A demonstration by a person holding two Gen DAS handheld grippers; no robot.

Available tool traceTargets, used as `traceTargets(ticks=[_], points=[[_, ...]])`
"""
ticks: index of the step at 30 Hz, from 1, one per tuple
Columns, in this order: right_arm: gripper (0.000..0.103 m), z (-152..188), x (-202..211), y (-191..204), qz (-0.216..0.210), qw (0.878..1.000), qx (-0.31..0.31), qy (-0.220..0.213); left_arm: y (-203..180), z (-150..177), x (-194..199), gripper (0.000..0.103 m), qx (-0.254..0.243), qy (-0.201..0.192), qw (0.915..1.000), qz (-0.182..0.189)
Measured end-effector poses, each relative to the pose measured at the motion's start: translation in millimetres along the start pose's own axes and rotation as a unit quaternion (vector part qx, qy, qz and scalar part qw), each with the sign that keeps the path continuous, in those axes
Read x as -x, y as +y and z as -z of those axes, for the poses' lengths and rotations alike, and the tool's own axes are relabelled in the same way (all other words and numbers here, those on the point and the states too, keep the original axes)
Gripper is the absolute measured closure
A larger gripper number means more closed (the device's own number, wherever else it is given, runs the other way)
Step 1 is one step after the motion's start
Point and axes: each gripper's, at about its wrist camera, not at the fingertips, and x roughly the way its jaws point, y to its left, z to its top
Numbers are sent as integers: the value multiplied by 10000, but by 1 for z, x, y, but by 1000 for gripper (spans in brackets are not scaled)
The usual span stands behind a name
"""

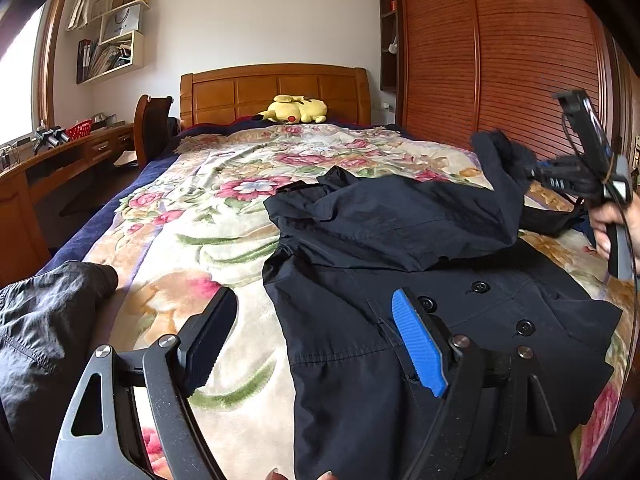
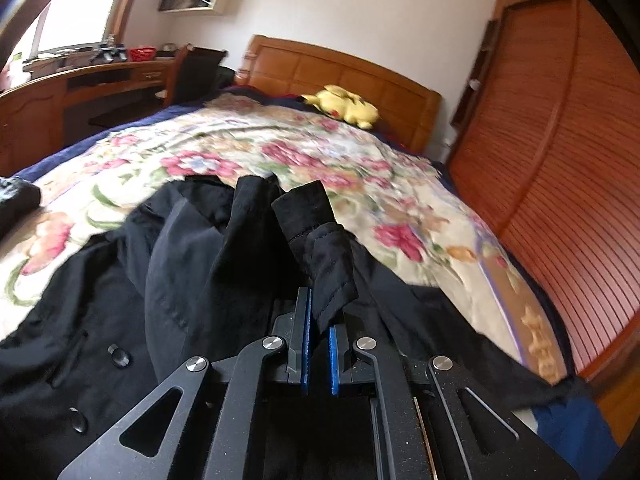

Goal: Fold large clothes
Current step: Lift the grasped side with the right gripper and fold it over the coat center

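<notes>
A dark navy coat (image 1: 400, 280) with black buttons lies on the flowered blanket (image 1: 208, 216) of the bed. My left gripper (image 1: 316, 316) is open and empty, low over the coat's left edge. My right gripper (image 2: 320, 320) is shut on the coat's sleeve cuff (image 2: 320, 240) and holds it up over the coat's body (image 2: 120, 300). In the left wrist view the right gripper (image 1: 532, 172) is at the right, with the sleeve (image 1: 492, 160) lifted across the coat.
Another dark garment (image 1: 44, 320) lies at the blanket's left edge. A yellow plush toy (image 1: 294, 110) rests by the wooden headboard (image 1: 276, 92). A desk (image 1: 60, 160) and chair (image 1: 150, 128) stand left of the bed; a slatted wardrobe (image 1: 500, 60) stands at the right.
</notes>
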Motion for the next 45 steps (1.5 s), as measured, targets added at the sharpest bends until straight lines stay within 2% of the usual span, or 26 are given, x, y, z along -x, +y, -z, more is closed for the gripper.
traceTargets(ticks=[5, 11, 16, 18, 21, 30, 37, 45], points=[[96, 18, 0, 5, 99, 9994, -186, 279, 0, 0, 0, 22, 6, 12, 10000, 15], [96, 26, 3, 11, -58, 9988, -277, 392, 0, 0, -1, 22, 18, 4, 10000, 5], [77, 31, 14, 0, -180, 9983, -393, 385, 1, 0, -1, 22, 9, 3, 10000, 9], [63, 36, 16, -5, -189, 9979, -472, 388, 0, 0, -1, 22, 1, 4, 10000, 12], [51, 44, 22, -12, -246, 9971, -602, 385, -1, 0, 0, 22, -18, 8, 10000, 25], [47, 68, 23, -31, -215, 9954, -807, 464, -14, -2, 7, 22, -110, -85, 9999, 81], [47, 39, -13, -49, -199, 9932, -1049, 461, -30, -4, 3, 22, -156, -59, 9997, 166], [47, -10, -72, -32, -794, 9832, -1381, 887, -47, -4, -13, 22, -241, 80, 9994, 250]])
